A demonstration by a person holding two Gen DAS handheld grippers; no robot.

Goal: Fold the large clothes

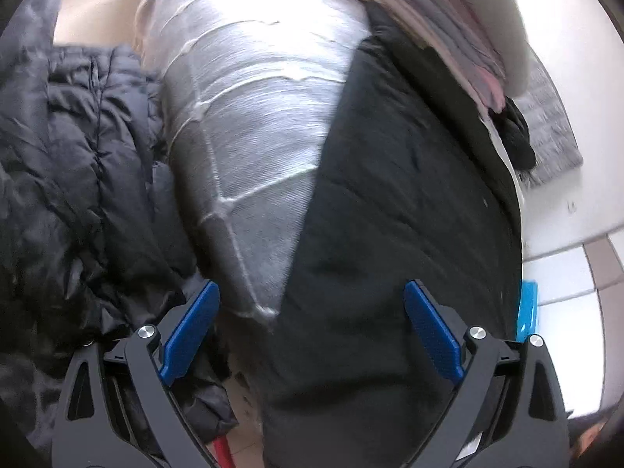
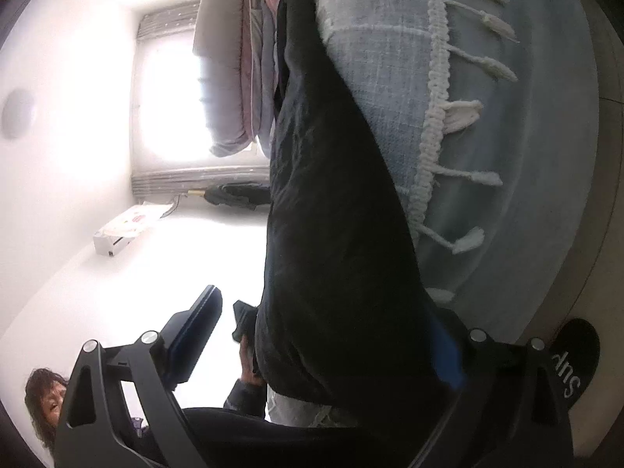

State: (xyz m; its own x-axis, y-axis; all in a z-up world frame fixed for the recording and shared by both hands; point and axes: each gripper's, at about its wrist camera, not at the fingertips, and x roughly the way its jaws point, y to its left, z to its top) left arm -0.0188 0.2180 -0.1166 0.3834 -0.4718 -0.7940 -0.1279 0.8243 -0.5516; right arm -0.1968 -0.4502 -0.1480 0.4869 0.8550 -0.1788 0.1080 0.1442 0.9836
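Clothes come first: the black garment (image 1: pixel 390 202) lies right under your left gripper (image 1: pixel 308 335), whose blue pads stand spread wide with nothing pinched, the cloth below them rather than between them. Your right gripper (image 2: pixel 323 343) is also spread; one pad shows free against the bright wall while the other is half hidden behind the same black garment (image 2: pixel 343 234), so you can't tell whether that pad touches it. Beside the black piece you have one dark puffy jacket (image 1: pixel 78 136), still crumpled, and under both a pale fringed throw (image 1: pixel 249 117) covering the surface. Farther off sits one stack of folded laundry (image 1: pixel 460 39) in pinks and greys, so some folding looks done. Judging by this, the black garment lies roughly flat but unfolded, and the jacket is untouched: two pieces are left.
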